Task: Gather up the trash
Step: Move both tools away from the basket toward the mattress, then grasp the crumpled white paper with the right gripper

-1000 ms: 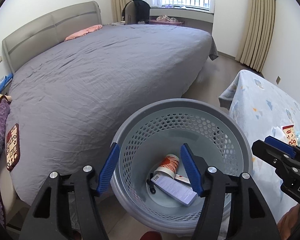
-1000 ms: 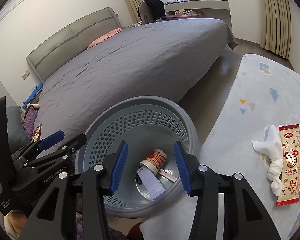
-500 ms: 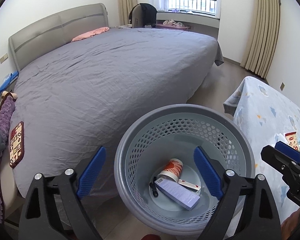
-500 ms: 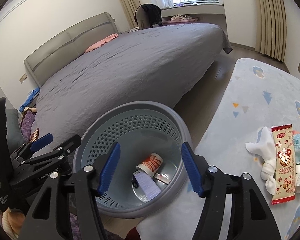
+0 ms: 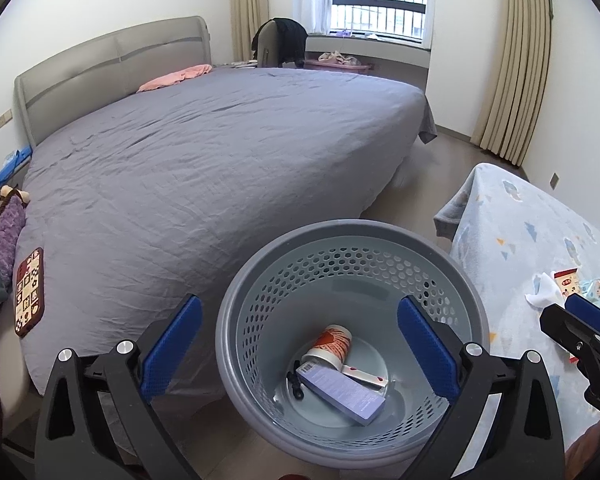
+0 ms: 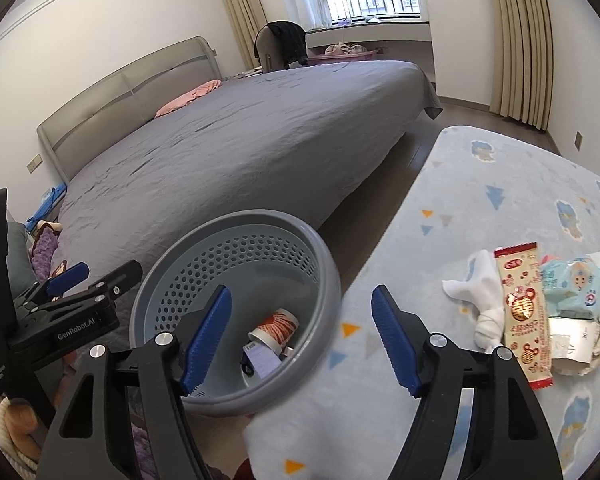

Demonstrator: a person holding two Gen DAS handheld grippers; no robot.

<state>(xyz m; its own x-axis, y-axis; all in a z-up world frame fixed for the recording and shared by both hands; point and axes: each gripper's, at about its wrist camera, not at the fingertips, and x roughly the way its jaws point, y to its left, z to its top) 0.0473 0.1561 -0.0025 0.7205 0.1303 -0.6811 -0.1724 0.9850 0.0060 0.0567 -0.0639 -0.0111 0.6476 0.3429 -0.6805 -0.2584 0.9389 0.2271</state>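
A grey perforated basket stands on the floor between bed and blanket; it also shows in the right wrist view. Inside lie a red-and-white paper cup, a purple box, a small white tube and a black clip. My left gripper is open and empty above the basket. My right gripper is open and empty over the basket's right rim. On the blue blanket lie a white tissue, a red snack wrapper and a light blue wipes pack.
A large bed with a grey cover fills the left and middle. Purple plush and a patterned pad lie at its near left. Curtains and a window are at the back.
Both grippers have opened wider and drawn back and up from the basket. The right view has swung right, showing more of the blanket and its trash.
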